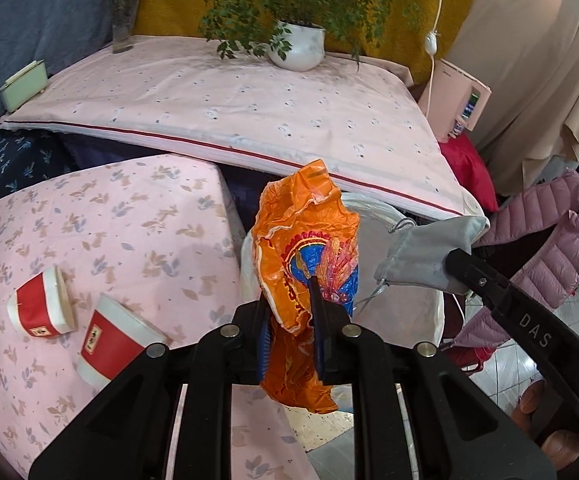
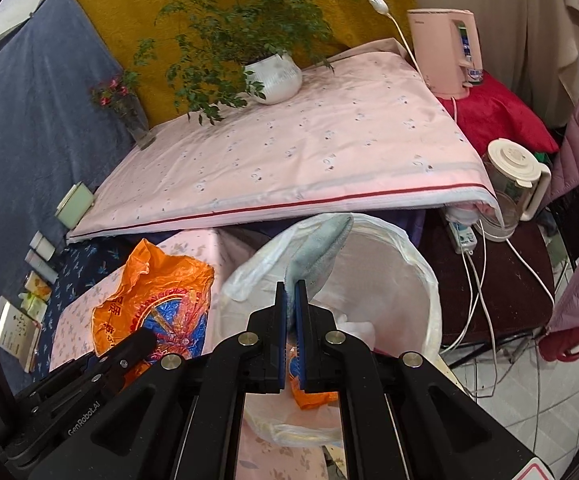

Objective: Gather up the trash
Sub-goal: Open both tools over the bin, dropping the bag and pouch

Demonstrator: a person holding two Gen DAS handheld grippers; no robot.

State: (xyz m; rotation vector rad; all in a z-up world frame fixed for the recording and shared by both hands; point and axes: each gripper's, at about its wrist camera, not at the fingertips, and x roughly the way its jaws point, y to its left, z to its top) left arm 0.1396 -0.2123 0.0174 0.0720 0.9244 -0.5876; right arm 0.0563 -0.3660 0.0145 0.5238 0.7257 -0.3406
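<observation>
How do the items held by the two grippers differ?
The left gripper clamps a crinkled, glossy orange snack bag printed in blue and red; the right gripper clamps a plain, soft grey pouch with a drawstring. Both are held near the white-lined bin.

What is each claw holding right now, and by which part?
Left claw: orange bag, pinched at its lower middle. Right claw: grey pouch, by its bottom end.

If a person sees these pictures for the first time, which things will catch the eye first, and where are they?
The crumpled orange wrapper stands out first, pinched in the left gripper beside the white-lined trash bin. Next is the grey pouch, clamped in the right gripper above the bin's opening. Two red paper cups lie tipped over on the pink floral cloth to the left.
</observation>
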